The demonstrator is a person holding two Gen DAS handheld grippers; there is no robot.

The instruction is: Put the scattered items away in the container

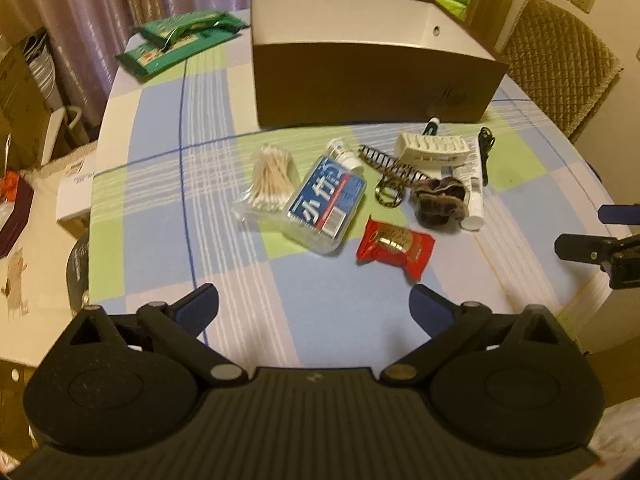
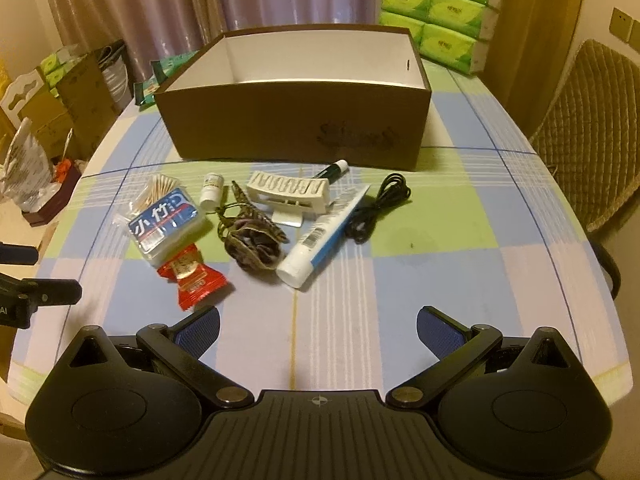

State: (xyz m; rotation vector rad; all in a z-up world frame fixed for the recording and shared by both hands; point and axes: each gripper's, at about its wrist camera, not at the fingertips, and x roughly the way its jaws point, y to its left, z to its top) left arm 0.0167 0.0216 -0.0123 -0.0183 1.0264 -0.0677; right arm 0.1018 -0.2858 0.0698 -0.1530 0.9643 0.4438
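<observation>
A brown open box point(image 2: 292, 128) with a white inside stands at the back of the table; it also shows in the left wrist view point(image 1: 372, 80). In front of it lie a red snack packet point(image 2: 192, 274), a clear box with a blue label point(image 2: 164, 220), cotton swabs point(image 1: 272, 180), a small white bottle point(image 2: 211, 190), a leopard hair clip point(image 1: 390, 176), a brown scrunchie point(image 2: 252, 244), a white tube point(image 2: 324, 232), a white clip point(image 2: 288, 192), a dark pen point(image 2: 332, 170) and a black cable point(image 2: 376, 208). My left gripper point(image 1: 314, 308) and right gripper point(image 2: 318, 330) are open and empty, short of the items.
The table has a checked cloth point(image 2: 440, 240). Green packets point(image 1: 180, 40) lie at its far left corner. Green tissue packs point(image 2: 440, 8) are stacked behind the box. A padded chair point(image 2: 592, 132) stands at the right. Cardboard boxes point(image 2: 76, 104) stand at the left.
</observation>
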